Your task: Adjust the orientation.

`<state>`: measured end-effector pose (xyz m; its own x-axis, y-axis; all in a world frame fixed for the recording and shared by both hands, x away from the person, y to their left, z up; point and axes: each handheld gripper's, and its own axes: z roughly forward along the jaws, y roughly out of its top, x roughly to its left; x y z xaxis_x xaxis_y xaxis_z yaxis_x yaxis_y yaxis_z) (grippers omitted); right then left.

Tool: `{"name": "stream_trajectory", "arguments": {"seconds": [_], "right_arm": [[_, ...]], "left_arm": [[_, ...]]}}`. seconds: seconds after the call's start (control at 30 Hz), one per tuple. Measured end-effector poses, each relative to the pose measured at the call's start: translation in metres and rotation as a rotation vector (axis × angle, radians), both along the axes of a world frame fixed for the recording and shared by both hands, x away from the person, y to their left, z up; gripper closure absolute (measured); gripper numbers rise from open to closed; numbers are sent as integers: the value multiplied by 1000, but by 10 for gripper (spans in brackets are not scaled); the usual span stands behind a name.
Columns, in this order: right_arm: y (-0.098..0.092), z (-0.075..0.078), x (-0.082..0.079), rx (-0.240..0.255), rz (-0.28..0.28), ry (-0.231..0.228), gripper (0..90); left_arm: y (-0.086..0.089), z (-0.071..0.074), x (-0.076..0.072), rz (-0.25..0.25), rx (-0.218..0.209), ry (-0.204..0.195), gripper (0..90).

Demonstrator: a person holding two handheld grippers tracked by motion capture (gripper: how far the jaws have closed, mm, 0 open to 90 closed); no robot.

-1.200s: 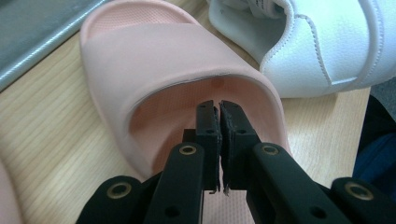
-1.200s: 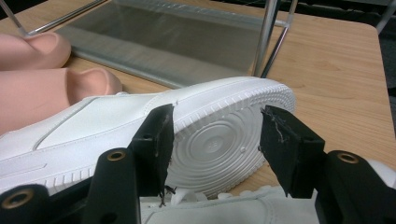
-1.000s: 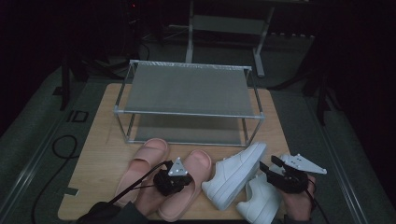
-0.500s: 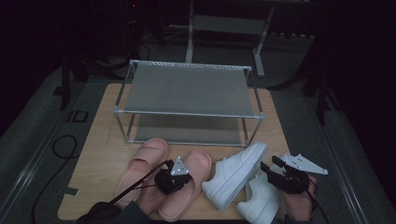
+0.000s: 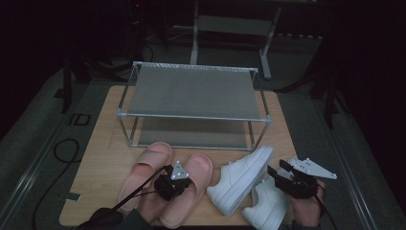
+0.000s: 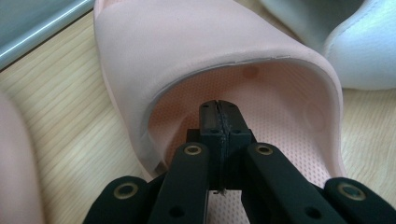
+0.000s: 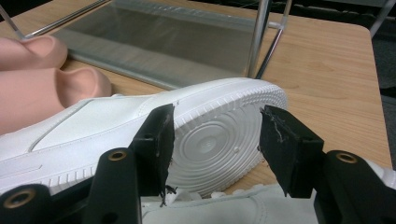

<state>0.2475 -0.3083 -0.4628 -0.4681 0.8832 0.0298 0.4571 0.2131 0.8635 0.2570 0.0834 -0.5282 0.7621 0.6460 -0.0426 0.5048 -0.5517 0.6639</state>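
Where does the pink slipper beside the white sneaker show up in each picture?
High view: pink slipper at bottom centre.
Left gripper view: it fills the middle, its opening ahead of the shut fingers.
Right gripper view: left edge, the lower pink toe.
Shared landmark: the metal rack.

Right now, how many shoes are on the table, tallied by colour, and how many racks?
Pink slides: 2 (left one, right one)
White sneakers: 2 (tilted one, near one)
Shoe rack: 1
Total: 5
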Motion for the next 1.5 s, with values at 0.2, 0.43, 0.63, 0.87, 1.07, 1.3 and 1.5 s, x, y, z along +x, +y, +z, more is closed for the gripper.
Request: {"name": "stream_trajectory", "arguments": {"seconds": [0.2,0.43,0.63,0.87,1.07,1.3,1.5], "right_arm": [[0,1,-1,0,-3,-2,448],[3,0,1,-2,6,4,448],[0,0,0,1,0,3,449],[1,-1,1,-1,2,3,449],[2,-1,0,-2,5,3,449],[0,0,0,1,1,4,448],[2,0,0,-1,3,3,448]], "left_arm": [[13,0,-2,45,-8,10,897],[29,0,-3,106,-21,22,896],[36,0,-2,141,-16,22,896],[45,0,1,178,-12,18,897],[50,0,6,194,-18,23,896],[50,10,-8,125,11,13,763],[67,29,-24,141,18,-26,654]]}}
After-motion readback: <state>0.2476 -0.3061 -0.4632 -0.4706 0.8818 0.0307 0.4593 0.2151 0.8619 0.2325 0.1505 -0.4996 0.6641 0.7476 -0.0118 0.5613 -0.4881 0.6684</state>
